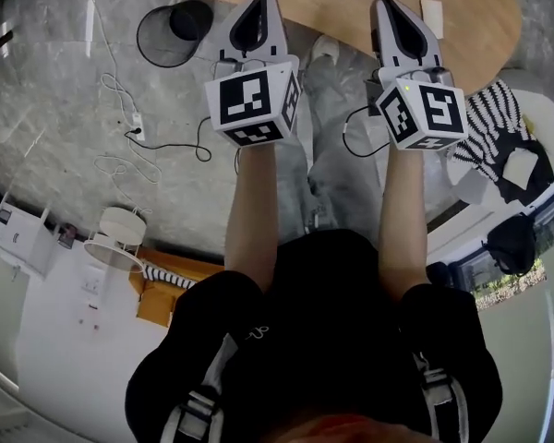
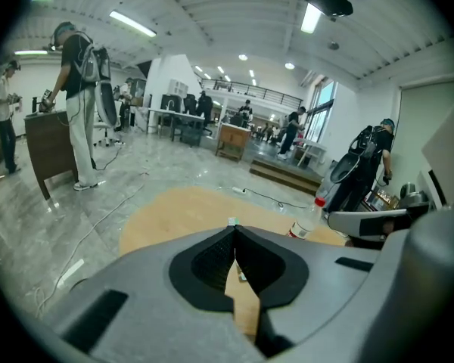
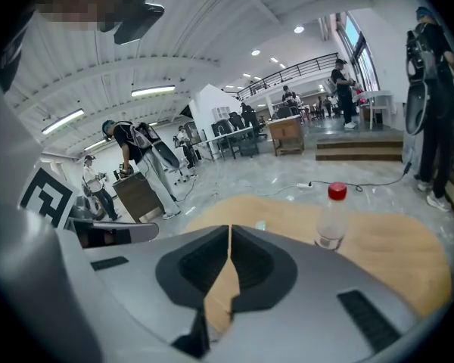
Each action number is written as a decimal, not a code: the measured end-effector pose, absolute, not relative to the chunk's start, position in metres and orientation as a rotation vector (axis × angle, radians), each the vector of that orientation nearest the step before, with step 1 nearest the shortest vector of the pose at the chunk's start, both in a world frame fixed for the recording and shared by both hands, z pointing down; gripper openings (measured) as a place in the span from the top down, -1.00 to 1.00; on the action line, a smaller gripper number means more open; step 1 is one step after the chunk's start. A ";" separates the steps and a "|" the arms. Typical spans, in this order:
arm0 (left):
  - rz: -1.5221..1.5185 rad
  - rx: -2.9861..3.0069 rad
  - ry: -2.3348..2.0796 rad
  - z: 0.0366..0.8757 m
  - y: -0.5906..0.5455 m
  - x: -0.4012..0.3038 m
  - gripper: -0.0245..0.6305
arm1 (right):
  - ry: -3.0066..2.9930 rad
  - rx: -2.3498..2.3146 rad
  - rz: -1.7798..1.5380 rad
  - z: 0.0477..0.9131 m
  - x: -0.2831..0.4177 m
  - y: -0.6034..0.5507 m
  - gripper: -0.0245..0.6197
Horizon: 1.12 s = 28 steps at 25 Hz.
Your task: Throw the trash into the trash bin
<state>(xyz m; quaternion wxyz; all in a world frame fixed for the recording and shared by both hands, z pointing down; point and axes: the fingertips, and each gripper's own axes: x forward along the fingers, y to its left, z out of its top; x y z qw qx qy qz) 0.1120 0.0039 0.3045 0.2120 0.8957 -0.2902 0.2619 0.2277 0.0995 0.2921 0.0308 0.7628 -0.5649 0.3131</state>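
Observation:
A black wire trash bin [image 1: 174, 33] stands on the grey floor just left of the oval wooden table [image 1: 471, 35]. A clear plastic bottle with a red cap [image 3: 331, 218] stands upright on the table, and the left gripper view shows the bottle [image 2: 306, 218] too. A small pale scrap [image 2: 231, 221] lies on the table just past the left jaws. My left gripper [image 1: 258, 3] and right gripper [image 1: 390, 9] are held side by side over the table's near edge. Both are shut with nothing between the jaws.
A white card [image 1: 431, 17] lies on the table near the right gripper. Cables [image 1: 134, 127] trail over the floor by the bin. A striped cloth [image 1: 499, 127] lies at the right, a white round stool [image 1: 115, 238] at the left. People [image 2: 79, 104] stand farther off in the hall.

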 end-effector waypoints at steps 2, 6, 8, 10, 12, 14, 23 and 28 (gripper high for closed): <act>0.744 2.478 -0.809 0.316 0.005 0.110 0.91 | -1.736 2.341 0.988 0.306 0.226 0.100 0.89; 0.765 2.471 -0.800 0.338 0.003 0.112 0.91 | -1.744 2.322 0.996 0.330 0.225 0.093 0.89; 0.784 2.473 -0.790 0.348 0.002 0.111 0.91 | -1.743 2.318 1.015 0.344 0.223 0.089 0.89; 0.799 2.475 -0.780 0.358 0.001 0.112 0.91 | -1.739 2.309 1.034 0.360 0.222 0.086 0.89; 0.815 2.477 -0.771 0.370 0.000 0.114 0.91 | -1.737 2.297 1.047 0.376 0.223 0.081 0.89; 0.826 2.469 -0.767 0.381 -0.001 0.114 0.91 | -1.744 2.272 1.047 0.389 0.222 0.077 0.89; 0.888 2.452 -0.761 0.405 -0.020 0.098 0.91 | -1.792 2.122 1.034 0.430 0.210 0.042 0.84; 0.910 2.437 -0.780 0.412 -0.026 0.089 0.91 | -1.766 2.034 1.062 0.451 0.213 0.024 0.47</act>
